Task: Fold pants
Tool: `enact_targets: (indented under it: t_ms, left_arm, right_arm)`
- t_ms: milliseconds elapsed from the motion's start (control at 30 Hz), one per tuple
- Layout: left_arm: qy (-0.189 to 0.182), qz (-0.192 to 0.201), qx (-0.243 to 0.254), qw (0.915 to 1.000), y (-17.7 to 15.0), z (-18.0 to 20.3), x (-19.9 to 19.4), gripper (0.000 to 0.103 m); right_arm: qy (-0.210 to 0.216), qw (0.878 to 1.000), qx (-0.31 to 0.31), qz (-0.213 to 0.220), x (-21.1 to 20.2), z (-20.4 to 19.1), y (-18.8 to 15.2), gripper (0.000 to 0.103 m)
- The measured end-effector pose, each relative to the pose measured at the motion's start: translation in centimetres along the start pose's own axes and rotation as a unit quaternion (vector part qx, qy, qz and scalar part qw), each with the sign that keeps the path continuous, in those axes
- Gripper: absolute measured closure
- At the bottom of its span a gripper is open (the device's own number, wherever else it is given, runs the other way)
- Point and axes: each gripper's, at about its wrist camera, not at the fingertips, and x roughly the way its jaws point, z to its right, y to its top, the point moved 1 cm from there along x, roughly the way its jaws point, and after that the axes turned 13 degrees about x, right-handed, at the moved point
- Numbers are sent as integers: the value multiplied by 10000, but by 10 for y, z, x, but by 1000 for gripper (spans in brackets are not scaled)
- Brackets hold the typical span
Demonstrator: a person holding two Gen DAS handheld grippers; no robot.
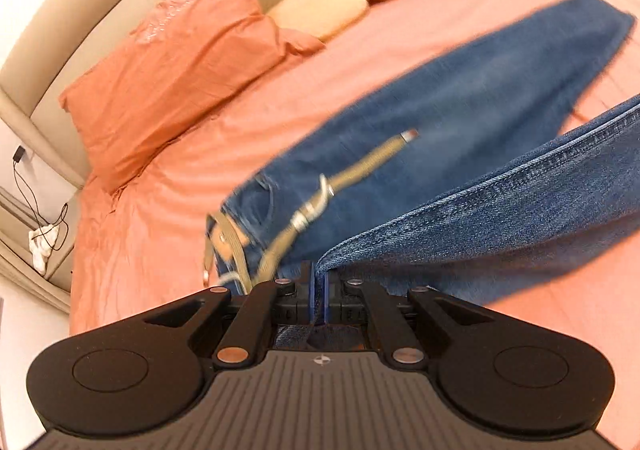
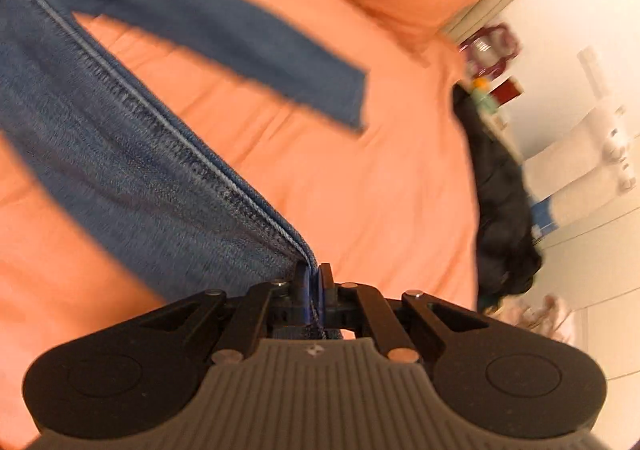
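Fingers of the left gripper (image 1: 319, 282) are pressed together on a fold of the blue denim jeans (image 1: 460, 121), pinching the cloth right at the crotch end of one leg, beside the waistband. The right gripper (image 2: 314, 282) is likewise closed tight on the seam edge of that same leg, farther toward its hem, so the raised leg (image 2: 132, 137) runs as a taut band between the two hands.

From the left pinch the cloth stretches away to the right; from the right pinch it stretches away up and to the left. Its long axis therefore lies along the line joining the grippers.

Beyond the held leg, the other leg (image 2: 224, 37) lies flat on the salmon-pink bedsheet (image 1: 152, 250), angling away from the lifted one, its hem (image 2: 358, 97) well apart from the right gripper. A tan webbing belt (image 1: 320, 189) trails loose from the waistband across the flat leg.

My judgement is that the lifted leg should swing over onto the flat one, which lies ahead of both pairs of fingers; the right hand has the longer way to travel. Orange pillows (image 1: 168, 61) sit against the headboard, clear of the cloth.
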Motion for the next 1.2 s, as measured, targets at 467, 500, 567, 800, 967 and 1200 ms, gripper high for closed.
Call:
enact_targets:
  t_ms: [467,500,567,800,967,1200]
  left_arm:
    - [-113,-183,-420,9989,76,-54,113,98]
    - [-137,-216,-447,9987,80,-56,123,98]
    - [-161,-239,-507,9983,88,-60,142,98]
    - [-205,-302,-601,9975,112,-65,195,98]
    - [-286,-461,-732,9958,113,-62,226,96]
    - [48,-247,-740,9969,112,-63,221,12]
  right_arm:
    - [-737,9972,-134,-68,162,-10,216,103]
    - [-777,9968,-145,-114,175,-14,227,103]
    - [-888,9956,-205,-202,200,-25,247,103]
    - [-1184,9916,-148,-500,269,-45,285,103]
    - [-1251,9905,-92,-556,300,-60,291,103]
    - [-1279,9898,319,-545,302,-58,291,66]
